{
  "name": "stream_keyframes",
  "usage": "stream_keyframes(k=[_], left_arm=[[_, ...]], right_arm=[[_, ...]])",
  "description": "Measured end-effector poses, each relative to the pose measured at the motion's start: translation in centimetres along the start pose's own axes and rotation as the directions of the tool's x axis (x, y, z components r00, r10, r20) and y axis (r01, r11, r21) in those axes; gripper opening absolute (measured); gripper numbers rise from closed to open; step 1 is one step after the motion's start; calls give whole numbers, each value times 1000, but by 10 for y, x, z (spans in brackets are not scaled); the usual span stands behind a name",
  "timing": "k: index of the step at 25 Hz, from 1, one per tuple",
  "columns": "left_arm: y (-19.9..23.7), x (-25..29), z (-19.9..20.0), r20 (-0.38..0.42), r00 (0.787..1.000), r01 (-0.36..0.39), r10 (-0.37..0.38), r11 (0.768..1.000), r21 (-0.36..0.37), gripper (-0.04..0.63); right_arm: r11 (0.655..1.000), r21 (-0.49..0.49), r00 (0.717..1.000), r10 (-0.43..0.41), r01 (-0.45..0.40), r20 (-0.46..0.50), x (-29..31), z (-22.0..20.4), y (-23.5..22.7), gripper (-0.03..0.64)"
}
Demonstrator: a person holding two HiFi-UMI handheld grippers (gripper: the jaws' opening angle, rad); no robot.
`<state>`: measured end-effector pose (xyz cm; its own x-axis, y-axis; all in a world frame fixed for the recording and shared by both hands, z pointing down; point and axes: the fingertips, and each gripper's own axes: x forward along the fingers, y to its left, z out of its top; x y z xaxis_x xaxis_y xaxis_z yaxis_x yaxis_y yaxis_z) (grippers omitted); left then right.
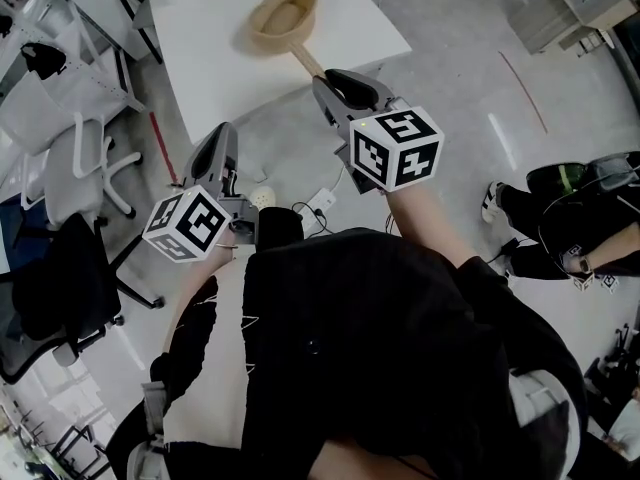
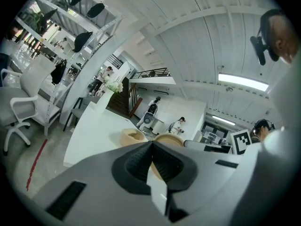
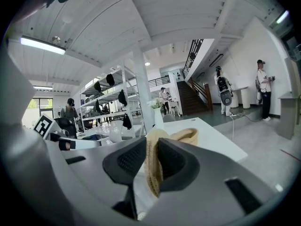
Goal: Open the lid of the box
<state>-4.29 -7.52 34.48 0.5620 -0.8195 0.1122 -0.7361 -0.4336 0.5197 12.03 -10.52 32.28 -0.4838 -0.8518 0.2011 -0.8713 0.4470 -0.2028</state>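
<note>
Nearest me are the two marker cubes [image 1: 396, 149], and their black-and-white square patterns are the only print I can find. They carry no words, and I see no brand or label on the lid, box or table.

My left gripper [image 1: 222, 133] hangs over the floor short of the table. Its own view shows the jaws pressed together with nothing between them.

My right gripper [image 1: 330, 78] reaches further forward, and its jaws are clamped on the woven tan lid [image 1: 306, 58]. The lid is held edge-on, with its rim sandwiched between the pads.

Beyond it, the matching woven box [image 1: 283, 16] sits on the white table [image 1: 220, 68] near the edge facing me. Its hollow inside shows from above, so I judge the main step done: the lid is off and the box stands open.

From the head view, the lid's far end lies just beside the box's near rim. I cannot tell whether the two touch.

What seems left is small. I would carry the lid clear and probably set it down on the table beside the box, then let go. My left gripper has no part in the hold right now.
</note>
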Motion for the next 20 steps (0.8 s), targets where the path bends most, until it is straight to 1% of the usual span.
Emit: stream_keyframes(k=[8,20], left_arm=[[-8,-4,-13,-8,1000,6,-6,1000,-5,11],[-12,-14,-26,-22,1000,5,-5,1000,-7,11]], right_arm=[[999,28,999,-31,31,-15,-13,-11,-12,84],[999,19,998,-46,46,-40,-23,-24,-13,84]])
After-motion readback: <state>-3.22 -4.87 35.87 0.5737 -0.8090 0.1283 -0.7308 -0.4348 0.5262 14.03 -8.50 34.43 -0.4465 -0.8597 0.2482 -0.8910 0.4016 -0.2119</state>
